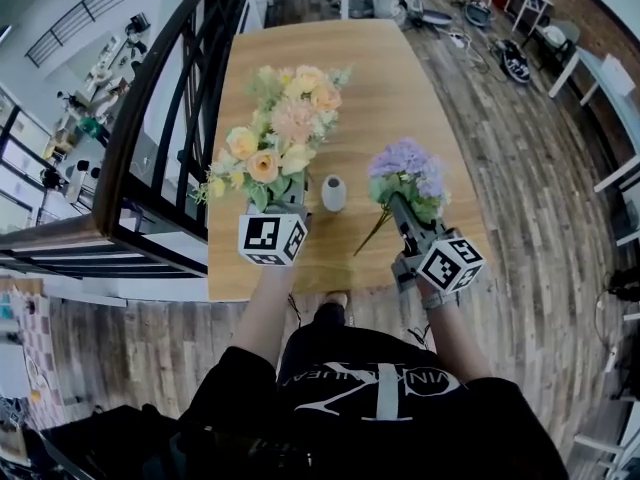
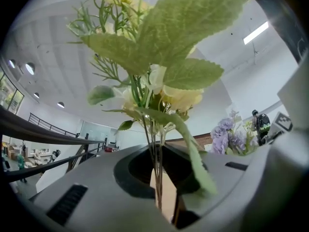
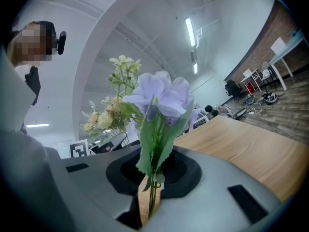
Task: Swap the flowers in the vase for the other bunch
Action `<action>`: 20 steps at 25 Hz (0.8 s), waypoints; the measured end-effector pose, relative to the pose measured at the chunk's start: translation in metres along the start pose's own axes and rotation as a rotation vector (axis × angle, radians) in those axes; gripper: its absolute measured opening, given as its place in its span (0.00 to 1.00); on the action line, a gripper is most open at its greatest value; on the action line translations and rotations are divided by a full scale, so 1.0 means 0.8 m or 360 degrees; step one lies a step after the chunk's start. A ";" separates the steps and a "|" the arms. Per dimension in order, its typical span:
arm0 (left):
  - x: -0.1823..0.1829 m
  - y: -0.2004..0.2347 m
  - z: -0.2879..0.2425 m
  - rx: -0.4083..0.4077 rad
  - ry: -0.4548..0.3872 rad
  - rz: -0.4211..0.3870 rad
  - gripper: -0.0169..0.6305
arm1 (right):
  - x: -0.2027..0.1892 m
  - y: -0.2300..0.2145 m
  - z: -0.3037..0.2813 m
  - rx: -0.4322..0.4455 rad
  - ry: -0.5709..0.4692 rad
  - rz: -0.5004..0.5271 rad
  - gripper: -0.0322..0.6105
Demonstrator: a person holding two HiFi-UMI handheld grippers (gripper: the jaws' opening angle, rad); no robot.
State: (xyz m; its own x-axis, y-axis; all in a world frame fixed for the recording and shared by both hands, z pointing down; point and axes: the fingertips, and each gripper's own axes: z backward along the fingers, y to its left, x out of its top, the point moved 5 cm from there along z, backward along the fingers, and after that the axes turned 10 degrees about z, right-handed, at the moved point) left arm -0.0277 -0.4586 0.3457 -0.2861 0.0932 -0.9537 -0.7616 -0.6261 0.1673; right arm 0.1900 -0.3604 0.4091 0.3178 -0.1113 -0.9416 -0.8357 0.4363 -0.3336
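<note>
In the head view my left gripper (image 1: 286,204) is shut on the stems of the yellow and peach bunch (image 1: 280,133), holding it upright above the table's left half. The left gripper view shows its thin stems (image 2: 157,173) pinched between the jaws. My right gripper (image 1: 397,206) is shut on the purple bunch (image 1: 405,173), whose stem ends (image 1: 368,240) stick out below. The right gripper view has the purple flowers (image 3: 157,98) rising from the closed jaws. A small pale vase (image 1: 334,193) stands with nothing in it on the table between the two grippers.
The wooden table (image 1: 380,78) runs away from me, its near edge (image 1: 330,290) close to my body. A black railing (image 1: 165,98) lines the table's left side. White tables (image 1: 600,78) and floor clutter (image 1: 510,53) lie at the far right.
</note>
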 end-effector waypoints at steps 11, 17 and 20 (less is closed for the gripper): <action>0.009 0.011 0.037 0.0064 0.0036 0.0032 0.09 | 0.013 -0.002 -0.026 0.0043 -0.0028 0.0053 0.14; 0.012 0.017 0.048 0.0093 0.0045 0.0036 0.09 | 0.018 -0.001 -0.040 0.0079 -0.0031 0.0043 0.14; 0.010 0.018 0.056 0.0118 0.0049 0.0036 0.09 | 0.020 -0.001 -0.042 0.0096 -0.0029 0.0044 0.14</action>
State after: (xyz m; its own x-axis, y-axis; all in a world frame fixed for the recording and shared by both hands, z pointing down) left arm -0.0665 -0.4323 0.3517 -0.2867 0.0550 -0.9565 -0.7962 -0.5688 0.2060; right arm 0.1807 -0.3924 0.3925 0.3038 -0.0824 -0.9492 -0.8158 0.4922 -0.3038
